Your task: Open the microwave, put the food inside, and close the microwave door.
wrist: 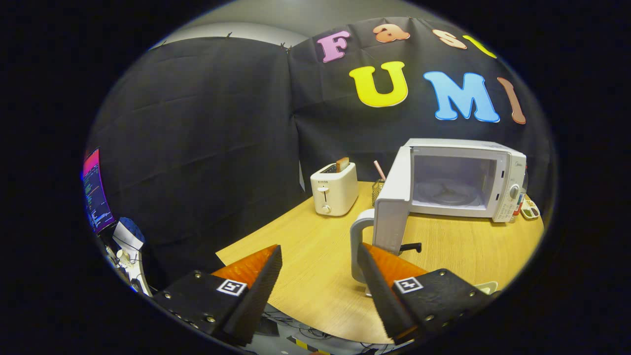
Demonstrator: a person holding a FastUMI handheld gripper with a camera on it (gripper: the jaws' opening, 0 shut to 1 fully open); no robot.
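- Gripper view: gripper (319, 266) held over the near edge of the desk (315, 256), jaws spread wide, nothing between them.
- Beyond the jaws, well apart: microwave (466, 180) at the back right of the desk, its door (393, 202) swung fully open to the left, cavity with bare turntable (446, 195) exposed.
- Just beside the open door, close ahead of the right finger: a white object with a handle (356, 246), partly hidden; cannot tell what it is.
- Left of the microwave: toaster (334, 190) with 1 slice of bread (342, 163) upright in its slot, likely the food.
- Step in hand, by judgement: door-opening done, fetching the food not yet begun.
- Next move calls for reaching to the toaster, closing the jaws on the slice, lifting it clear, then carrying it past the door into the cavity.
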